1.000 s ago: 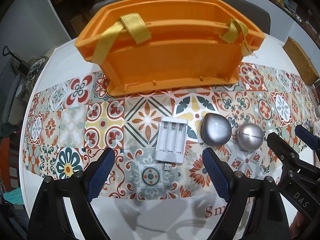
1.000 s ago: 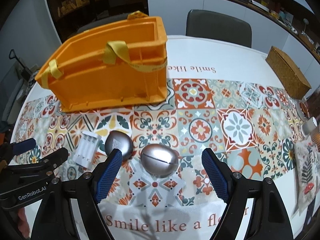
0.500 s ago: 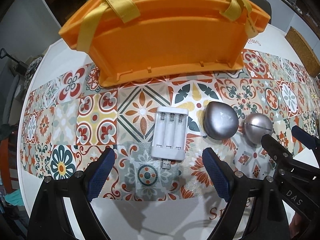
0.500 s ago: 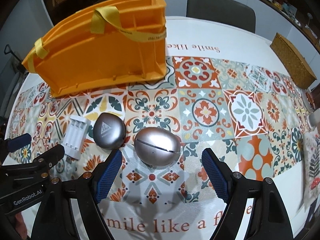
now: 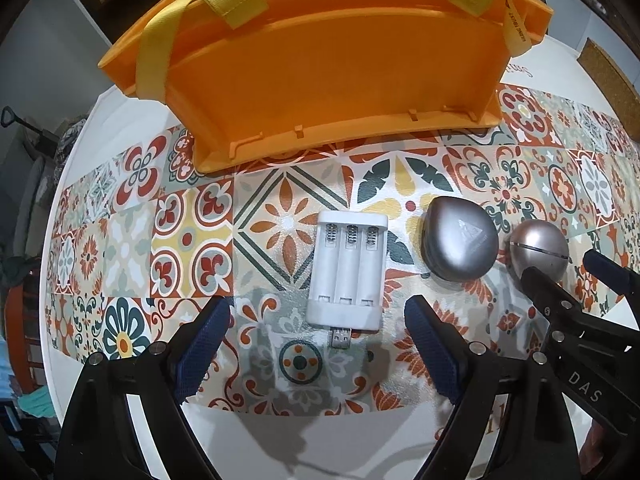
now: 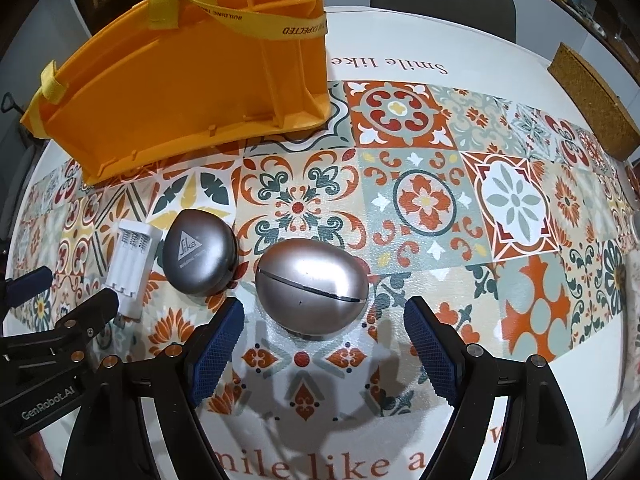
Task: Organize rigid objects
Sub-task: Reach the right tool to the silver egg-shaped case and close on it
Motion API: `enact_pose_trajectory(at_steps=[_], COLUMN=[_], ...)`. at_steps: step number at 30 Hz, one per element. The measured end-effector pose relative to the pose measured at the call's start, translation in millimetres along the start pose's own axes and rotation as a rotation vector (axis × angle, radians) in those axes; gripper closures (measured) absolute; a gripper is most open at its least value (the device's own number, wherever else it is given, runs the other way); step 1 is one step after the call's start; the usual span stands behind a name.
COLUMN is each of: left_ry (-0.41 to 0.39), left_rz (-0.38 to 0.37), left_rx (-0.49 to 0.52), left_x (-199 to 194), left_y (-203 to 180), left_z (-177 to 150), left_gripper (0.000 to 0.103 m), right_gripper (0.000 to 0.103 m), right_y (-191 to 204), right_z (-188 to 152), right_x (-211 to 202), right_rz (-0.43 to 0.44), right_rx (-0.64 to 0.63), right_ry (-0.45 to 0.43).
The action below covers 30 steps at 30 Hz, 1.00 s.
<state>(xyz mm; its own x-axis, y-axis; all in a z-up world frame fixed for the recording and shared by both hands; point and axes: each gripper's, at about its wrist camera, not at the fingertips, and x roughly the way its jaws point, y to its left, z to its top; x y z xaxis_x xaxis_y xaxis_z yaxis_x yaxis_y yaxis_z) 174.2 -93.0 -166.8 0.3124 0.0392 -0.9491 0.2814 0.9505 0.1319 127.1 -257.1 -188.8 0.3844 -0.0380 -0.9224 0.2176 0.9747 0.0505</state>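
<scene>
A white battery charger (image 5: 346,272) with a USB plug lies on the tiled tablecloth, just ahead of my open, empty left gripper (image 5: 316,332). To its right lie a grey pebble-shaped case (image 5: 460,243) and a silver egg-shaped case (image 5: 538,248). In the right wrist view the egg-shaped case (image 6: 311,288) sits just ahead of my open, empty right gripper (image 6: 324,334), with the grey case (image 6: 198,256) and charger (image 6: 130,264) to its left. An orange crate (image 5: 336,60) with yellow straps stands behind them; it also shows in the right wrist view (image 6: 180,80).
A woven brown box (image 6: 596,100) lies at the table's far right edge. A grey chair (image 6: 442,0) stands behind the table. The table is white with a patterned tile runner (image 6: 440,184). Each gripper shows at the edge of the other's view.
Both grippers have moved forward and lower toward the table. The charger and the egg-shaped case now lie closer to the fingertips. No object has moved.
</scene>
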Motion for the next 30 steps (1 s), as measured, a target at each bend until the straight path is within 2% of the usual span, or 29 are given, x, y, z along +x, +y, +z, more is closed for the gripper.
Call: enact_pose_trajectory(at_steps=[8, 23, 28, 30], left_ry=[0.014, 0.007, -0.006, -0.011], left_rz=[0.001, -0.011, -0.012, -0.016], left_rx=[0.003, -0.016, -0.006, -0.004], left_x=[11.7, 20.5, 19.2, 16.4], left_y=[1.7, 8.1, 6.2, 3.2], left_z=[4.0, 8.2, 8.3, 7.4], left_gripper=[0.013, 0.013, 0.013, 0.013], right_gripper=[0.021, 0.021, 0.029, 0.038], right_y=[2.9, 3.4, -0.4, -0.9], right_z=[5.9, 12.0, 12.0, 11.1], right_x=[13.2, 26.0, 27.6, 25.5], right_rz=[-0.018, -0.001, 0.004, 0.004], right_rx=[-0.008, 0.019, 0.032, 0.03], right_ry=[0.009, 0.005, -0.001, -0.01])
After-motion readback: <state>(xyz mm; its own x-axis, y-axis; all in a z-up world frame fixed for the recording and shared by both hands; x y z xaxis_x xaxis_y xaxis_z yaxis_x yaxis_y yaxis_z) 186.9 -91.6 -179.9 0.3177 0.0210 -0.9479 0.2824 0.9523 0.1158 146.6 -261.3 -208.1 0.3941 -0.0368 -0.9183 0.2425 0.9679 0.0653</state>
